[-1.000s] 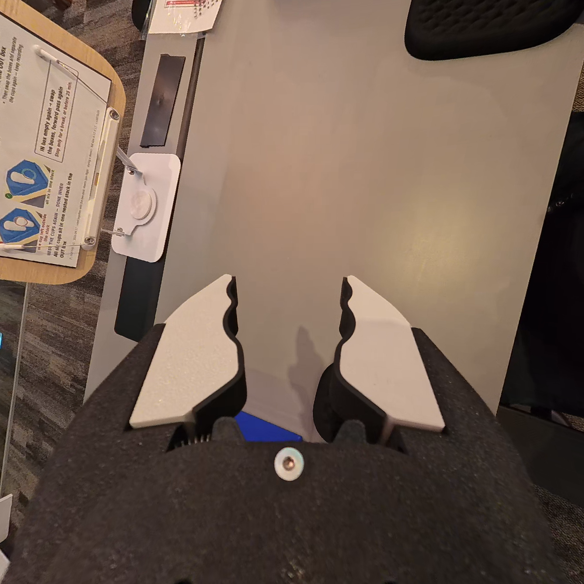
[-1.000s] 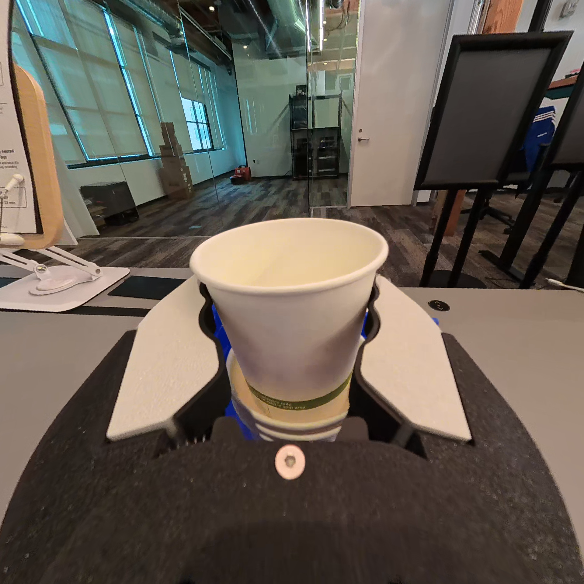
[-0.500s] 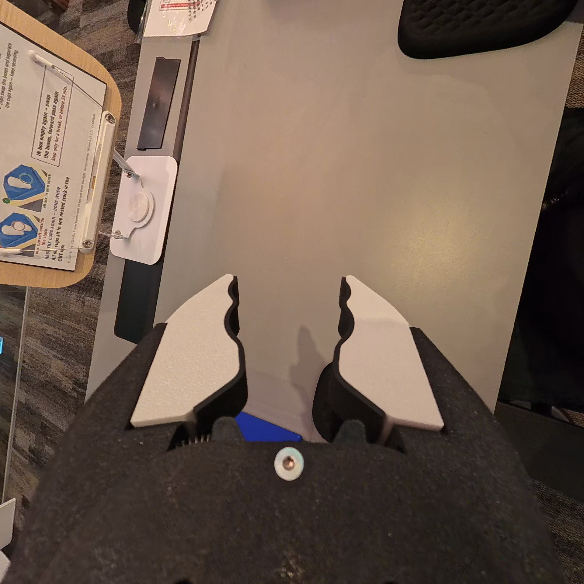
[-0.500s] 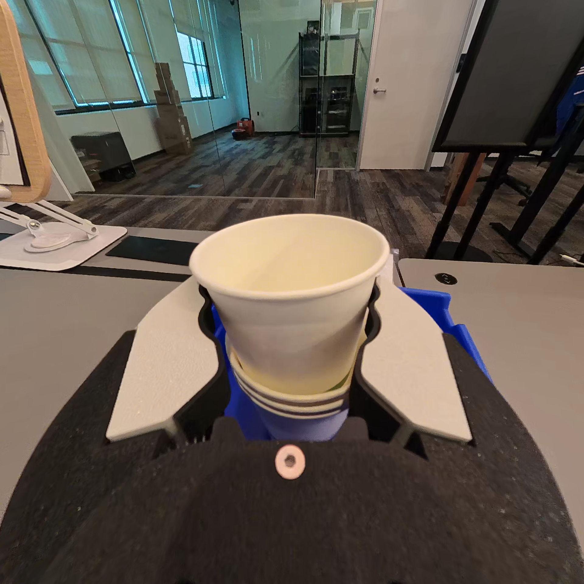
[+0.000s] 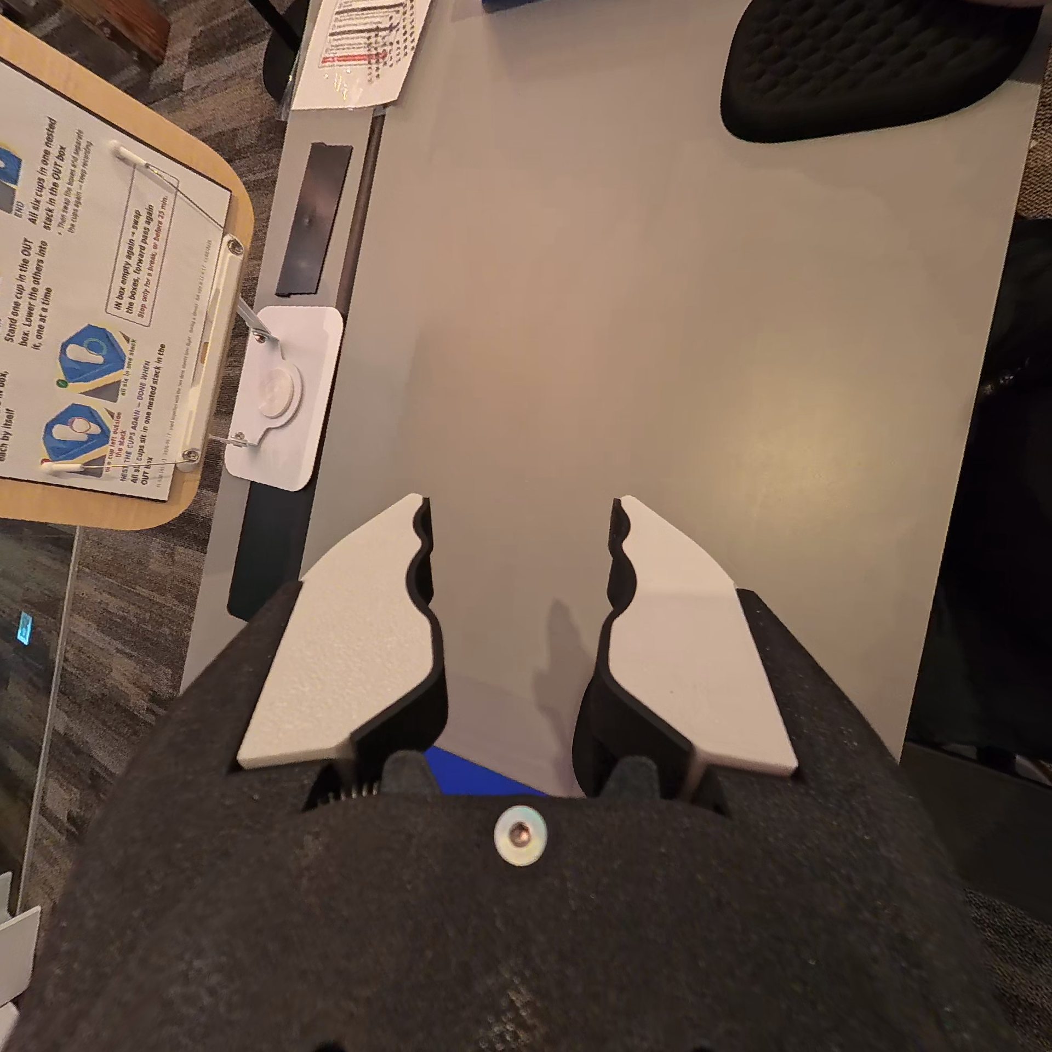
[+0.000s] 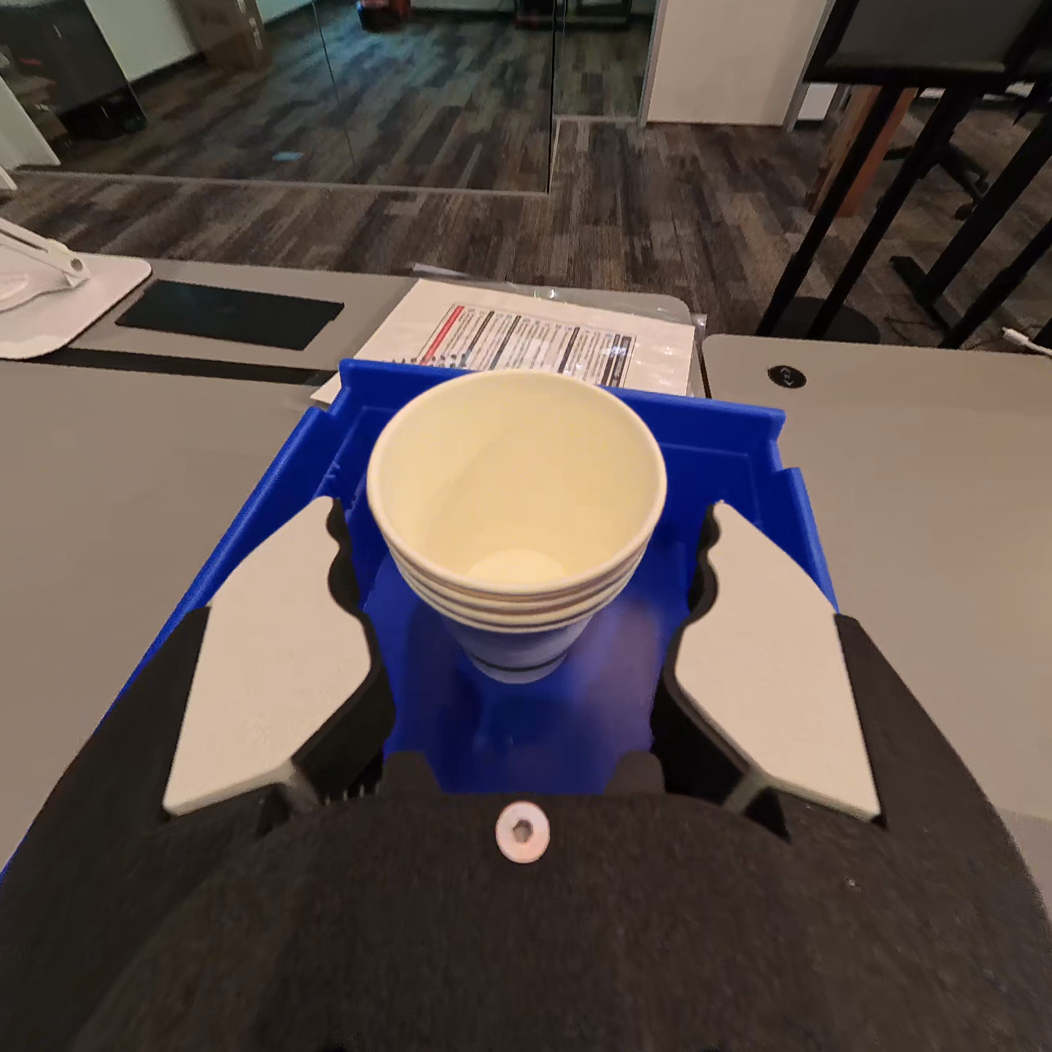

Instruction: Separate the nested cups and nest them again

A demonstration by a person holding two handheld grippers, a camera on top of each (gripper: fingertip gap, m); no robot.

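While your right tool (image 6: 521,575) stands wide open around the nested cups (image 6: 515,512) without touching, they sit upright in the blue bin (image 6: 740,455) on the tabletop (image 6: 142,455). Left tool (image 5: 521,569): open, empty. Likely light, crushable paper; grip gently below the rim.

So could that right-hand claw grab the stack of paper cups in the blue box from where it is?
Probably yes. The right gripper is open, its fingers either side of the cup stack standing in the blue bin, with nothing between them. It would likely only need to close.
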